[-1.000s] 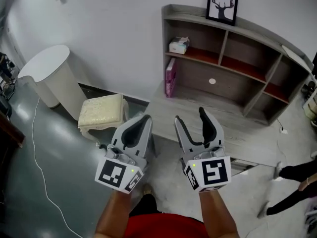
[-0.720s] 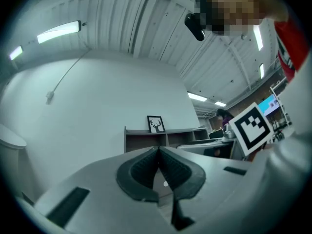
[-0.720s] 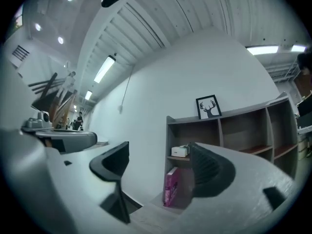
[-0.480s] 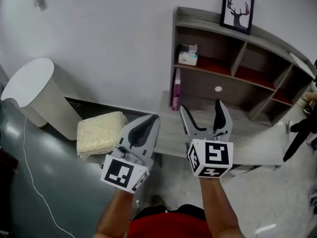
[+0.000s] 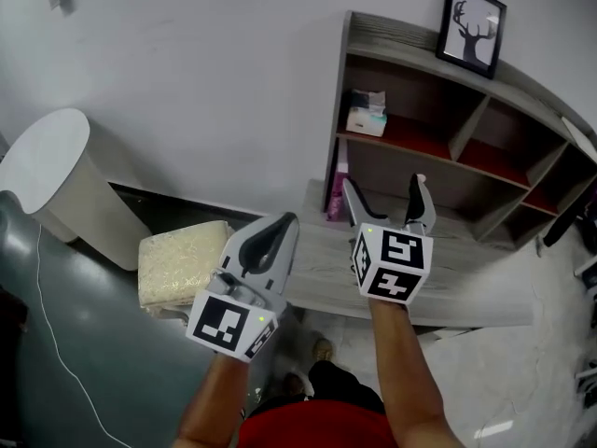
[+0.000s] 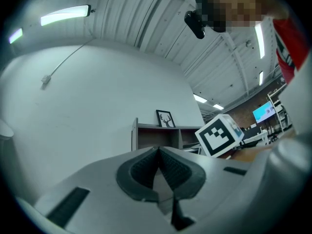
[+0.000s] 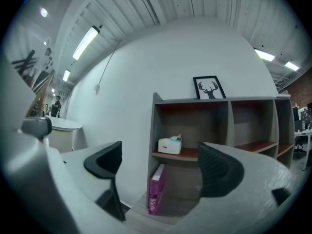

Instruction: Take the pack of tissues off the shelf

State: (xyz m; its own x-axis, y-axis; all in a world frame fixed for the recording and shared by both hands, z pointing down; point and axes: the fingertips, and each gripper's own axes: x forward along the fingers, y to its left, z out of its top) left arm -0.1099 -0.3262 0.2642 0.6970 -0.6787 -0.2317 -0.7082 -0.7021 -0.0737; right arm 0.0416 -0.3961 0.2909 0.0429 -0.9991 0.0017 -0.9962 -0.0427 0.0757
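Pack of tissues point(image 7: 169, 145) on shelf point(image 7: 195, 100), right gripper point(image 5: 384, 192) opening, empty, left gripper point(image 6: 158, 155) closed, pale cushion point(image 5: 182, 259) only in head view

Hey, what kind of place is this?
Probably a mock living-room corner inside an industrial hall: shelf unit with framed deer picture, cushioned stool, and a corrugated ceiling with strip lights.

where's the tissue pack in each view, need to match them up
Head view: tissue pack upper middle, in the top left compartment of the shelf.
Left gripper view: cannot be made out; only the shelf's top shows.
Right gripper view: tissue pack just below centre, same compartment.
Shared landmark: the deer picture on top of the shelf.
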